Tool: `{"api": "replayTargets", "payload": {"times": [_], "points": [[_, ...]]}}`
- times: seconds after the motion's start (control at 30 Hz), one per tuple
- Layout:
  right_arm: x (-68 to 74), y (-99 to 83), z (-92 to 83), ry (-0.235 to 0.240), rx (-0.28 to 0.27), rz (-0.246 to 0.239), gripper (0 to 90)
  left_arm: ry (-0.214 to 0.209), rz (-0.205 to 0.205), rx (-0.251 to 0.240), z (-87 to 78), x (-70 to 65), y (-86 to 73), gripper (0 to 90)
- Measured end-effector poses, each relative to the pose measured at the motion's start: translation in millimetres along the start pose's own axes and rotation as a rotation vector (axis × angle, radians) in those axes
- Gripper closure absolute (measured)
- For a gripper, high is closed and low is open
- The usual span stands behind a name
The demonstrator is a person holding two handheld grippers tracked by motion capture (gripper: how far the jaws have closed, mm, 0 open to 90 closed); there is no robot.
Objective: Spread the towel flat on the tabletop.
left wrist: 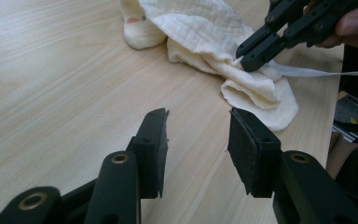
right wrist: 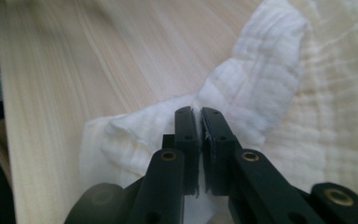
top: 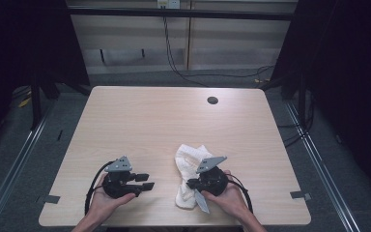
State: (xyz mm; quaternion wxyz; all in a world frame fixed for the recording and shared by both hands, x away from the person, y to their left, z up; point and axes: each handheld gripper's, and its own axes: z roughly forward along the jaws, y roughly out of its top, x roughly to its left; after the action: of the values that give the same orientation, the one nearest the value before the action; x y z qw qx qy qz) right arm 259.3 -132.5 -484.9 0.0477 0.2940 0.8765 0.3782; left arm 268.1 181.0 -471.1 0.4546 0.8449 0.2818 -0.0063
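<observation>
Cloth (right wrist: 261, 93), white, crumpled on table (top: 140, 121): one fold pinched between clenched right gripper (right wrist: 199, 116) jaws; left gripper (left wrist: 198, 140) jaws parted, empty, just short of it; spreading or folding remains.

We are in a lab recording booth — black curtains (top: 24, 43), metal floor rails (top: 14, 162), loose cables (top: 174, 53), one bare worktop (top: 149, 121).

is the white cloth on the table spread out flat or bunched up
Bunched up. The white quilted cloth lies in a crumpled, folded heap on the light wooden table, and the right gripper pinches a fold of it.
</observation>
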Motion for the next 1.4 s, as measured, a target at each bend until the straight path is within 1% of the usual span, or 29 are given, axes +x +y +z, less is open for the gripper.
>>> {"api": "replayTargets", "payload": {"times": [0.03, 0.07, 0.1, 0.17, 0.2, 0.23, 0.27, 0.3, 0.4, 0.6, 0.73, 0.77, 0.83, 0.87, 0.9, 0.93, 1.0, 1.07, 1.1, 1.17, 1.2, 1.27, 1.3, 1.33, 1.4], "points": [[-1.1, 1.0, -4.2, -0.003, -0.015, 0.01, 85.8, 0.0, 0.0, 0.002, -0.1, -0.4, -0.2, 57.1], [-1.1, 1.0, -4.2, -0.003, -0.015, 0.01, 85.8, 0.0, 0.0, 0.002, -0.1, -0.4, -0.2, 57.1], [-3.2, 2.4, -13.3, 0.001, -0.046, 0.027, 85.8, -0.004, 0.005, 0.004, -0.1, -2.2, -0.4, 57.2], [-5.3, 4.2, -23.2, -0.015, -0.071, 0.028, 85.7, -0.002, 0.013, 0.006, 0.6, -3.7, -0.1, 57.2], [-7.0, 5.1, -28.6, -0.017, -0.089, 0.037, 85.7, -0.005, 0.014, 0.009, 0.9, -4.5, 0.5, 57.2], [-9.1, 5.7, -34.3, -0.026, -0.104, 0.046, 85.7, 0.0, 0.025, 0.013, 1.4, -5.4, 1.0, 57.4], [-10.9, 5.8, -38.2, -0.032, -0.117, 0.055, 85.8, 0.009, 0.047, 0.023, 2.8, -7.0, 2.1, 57.7], [-14.1, 5.3, -44.3, -0.041, -0.131, 0.069, 85.7, -0.001, 0.047, 0.026, 3.8, -7.5, 2.6, 57.7], [-22.1, 1.4, -57.1, -0.073, -0.145, 0.078, 85.8, -0.008, 0.057, 0.026, 6.7, -10.5, 5.1, 58.1], [-39.8, -13.4, -79.2, -0.135, -0.168, 0.12, 85.8, -0.028, 0.073, 0.024, 13.4, -17.3, 11.0, 58.2], [-49.4, -27.2, -89.9, -0.173, -0.163, 0.149, 85.8, -0.042, 0.082, 0.028, 17.1, -22.1, 13.3, 57.9], [-51.0, -29.9, -91.8, -0.185, -0.16, 0.152, 85.9, -0.048, 0.087, 0.026, 18.3, -23.0, 13.7, 57.8], [-55.9, -38.6, -96.5, -0.202, -0.154, 0.165, 85.9, -0.054, 0.086, 0.028, 20.1, -25.6, 14.8, 57.8], [-57.0, -41.4, -97.8, -0.206, -0.146, 0.174, 85.9, -0.054, 0.091, 0.029, 21.2, -26.6, 15.8, 57.8], [-58.8, -45.8, -99.4, -0.221, -0.138, 0.18, 85.9, -0.057, 0.092, 0.033, 22.1, -27.2, 16.5, 57.8], [-59.9, -48.5, -100.3, -0.227, -0.139, 0.182, 85.9, -0.056, 0.1, 0.038, 23.1, -28.0, 17.9, 57.8], [-62.3, -55.7, -101.3, -0.232, -0.127, 0.194, 85.9, -0.07, 0.104, 0.031, 24.0, -29.2, 22.4, 58.4], [-64.9, -62.7, -100.9, -0.233, -0.128, 0.216, 85.9, -0.07, 0.121, 0.034, 27.3, -31.5, 25.8, 59.5], [-66.2, -65.8, -100.0, -0.233, -0.131, 0.223, 85.9, -0.075, 0.121, 0.033, 30.0, -32.6, 26.8, 59.6], [-67.0, -67.6, -98.2, -0.23, -0.13, 0.23, 85.9, -0.09, 0.125, 0.03, 36.0, -35.8, 28.0, 59.7], [-66.8, -67.3, -97.6, -0.23, -0.127, 0.23, 85.9, -0.096, 0.115, 0.033, 38.9, -38.0, 28.2, 59.1], [-66.0, -66.6, -96.9, -0.225, -0.133, 0.226, 85.9, -0.123, 0.107, 0.023, 42.1, -42.3, 27.3, 55.7], [-65.1, -65.9, -96.3, -0.227, -0.133, 0.224, 85.8, -0.118, 0.113, 0.025, 43.2, -44.7, 26.1, 55.6], [-64.5, -65.5, -95.9, -0.227, -0.135, 0.221, 85.8, -0.13, 0.111, 0.019, 44.4, -46.1, 25.0, 54.5], [-63.5, -64.8, -94.9, -0.217, -0.139, 0.215, 85.7, -0.15, 0.09, 0.015, 48.1, -48.9, 22.6, 53.3]]}}
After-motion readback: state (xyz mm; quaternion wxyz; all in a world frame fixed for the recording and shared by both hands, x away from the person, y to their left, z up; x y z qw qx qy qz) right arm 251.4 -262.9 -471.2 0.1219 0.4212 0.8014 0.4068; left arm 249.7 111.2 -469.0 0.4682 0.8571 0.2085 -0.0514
